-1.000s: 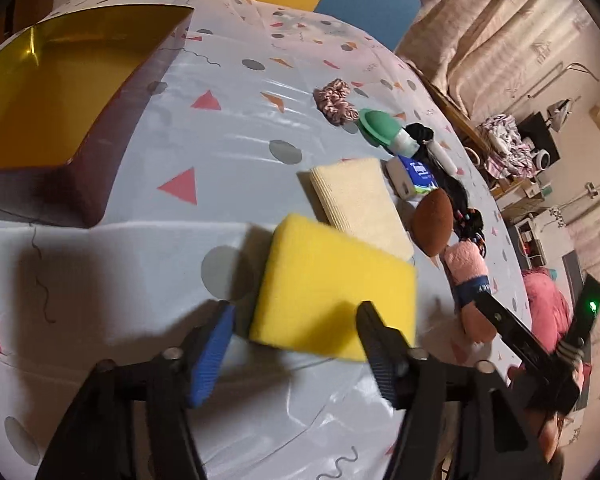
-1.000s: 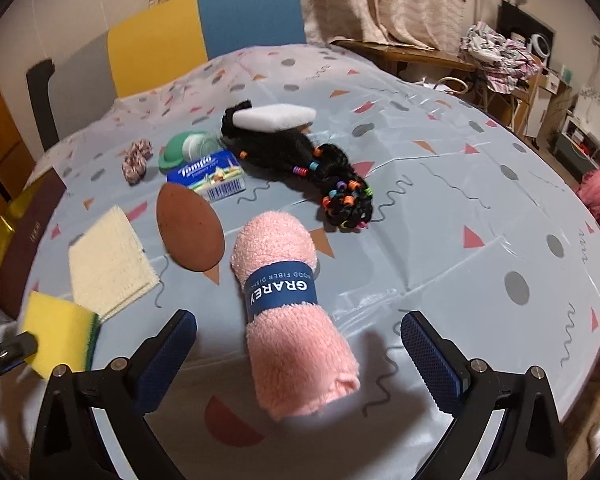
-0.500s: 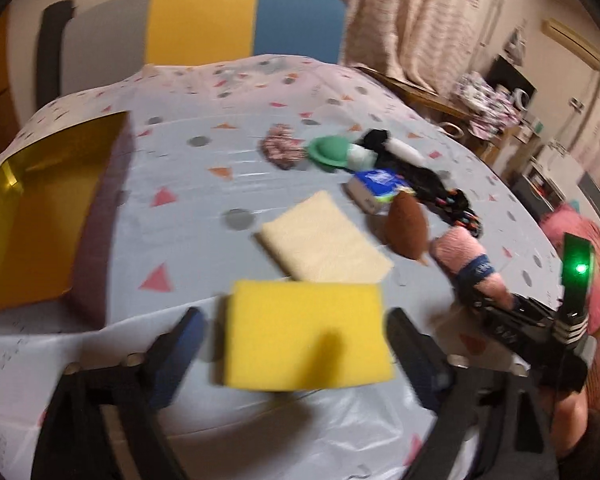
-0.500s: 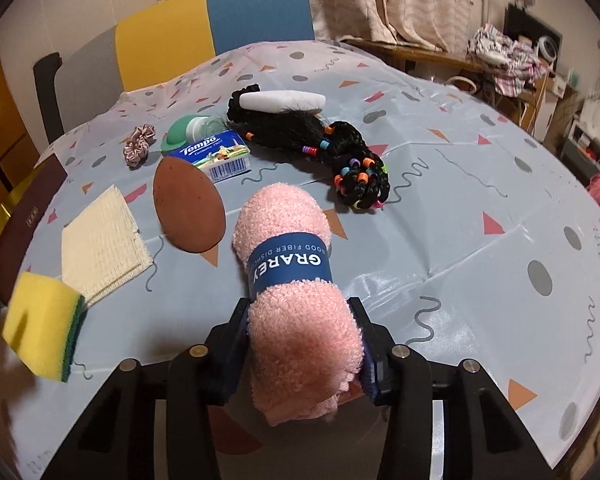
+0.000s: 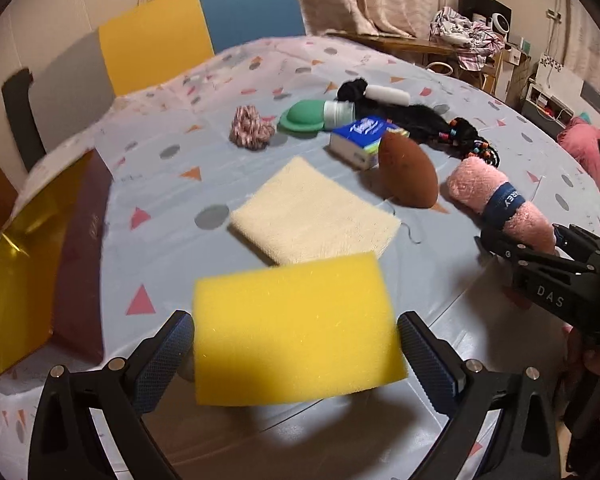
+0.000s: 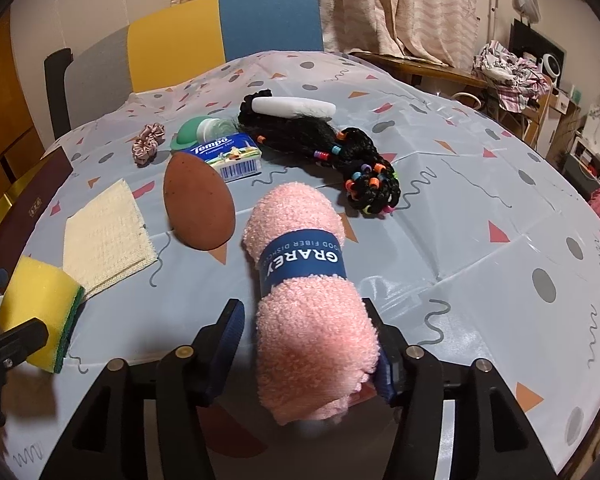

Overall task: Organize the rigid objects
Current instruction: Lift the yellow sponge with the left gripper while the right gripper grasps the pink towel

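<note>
While the table (image 6: 480, 168) under its patterned plastic cloth carries everything, the largest loose piece near the tools is the yellow sponge (image 5: 296, 328), which sits between the fingers of the left gripper (image 5: 296, 344) with its broad face up and its long axis running straight across from one pad to the other; the jaws stand at their widest and both pads sit right at the sponge's short ends, though whether they press on it cannot be told. From the right wrist view the sponge shows a green scouring layer along one edge, near the table's left rim and beside the cream cloth (image 6: 106, 236). Next in size, the pink rolled towel (image 6: 312, 300) with a blue paper band lies between the fingers of the right gripper (image 6: 308, 344), its long axis pointing away from the camera toward the table's middle, the near end reaching back past the pads; these jaws are opening, a gap shows at the left pad and the right pad lies against the roll. Beyond the towel's far end, slightly left, stands the brown egg-shaped object (image 6: 198, 200), and behind that the Tempo tissue pack (image 6: 230, 156)
</note>
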`<state>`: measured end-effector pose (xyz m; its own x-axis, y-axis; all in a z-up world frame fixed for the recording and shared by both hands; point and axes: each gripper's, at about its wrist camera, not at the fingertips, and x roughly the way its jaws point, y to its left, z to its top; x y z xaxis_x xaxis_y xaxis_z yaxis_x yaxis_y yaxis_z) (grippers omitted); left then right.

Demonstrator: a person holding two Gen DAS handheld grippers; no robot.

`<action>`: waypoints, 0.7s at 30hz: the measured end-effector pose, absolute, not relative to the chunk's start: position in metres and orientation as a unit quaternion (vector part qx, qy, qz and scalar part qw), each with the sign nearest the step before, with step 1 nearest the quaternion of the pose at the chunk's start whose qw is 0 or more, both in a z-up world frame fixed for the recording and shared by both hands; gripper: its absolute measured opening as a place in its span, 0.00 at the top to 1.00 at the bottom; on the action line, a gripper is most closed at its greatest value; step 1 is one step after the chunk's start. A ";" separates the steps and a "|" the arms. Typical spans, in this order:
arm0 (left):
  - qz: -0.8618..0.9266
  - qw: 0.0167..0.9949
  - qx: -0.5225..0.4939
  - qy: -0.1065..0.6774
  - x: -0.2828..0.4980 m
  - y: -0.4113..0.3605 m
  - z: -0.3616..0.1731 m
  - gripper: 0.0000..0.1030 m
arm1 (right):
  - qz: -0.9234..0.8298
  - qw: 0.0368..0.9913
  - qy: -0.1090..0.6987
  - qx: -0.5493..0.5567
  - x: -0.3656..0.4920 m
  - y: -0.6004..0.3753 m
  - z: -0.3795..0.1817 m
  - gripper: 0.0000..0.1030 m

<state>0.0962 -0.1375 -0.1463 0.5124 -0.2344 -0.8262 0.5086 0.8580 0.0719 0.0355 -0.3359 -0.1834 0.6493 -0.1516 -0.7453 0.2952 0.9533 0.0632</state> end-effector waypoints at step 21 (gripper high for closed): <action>-0.251 0.846 -0.033 0.470 0.100 -0.083 -0.128 0.06 | -0.132 0.910 0.385 0.083 0.033 -0.333 -0.185 0.43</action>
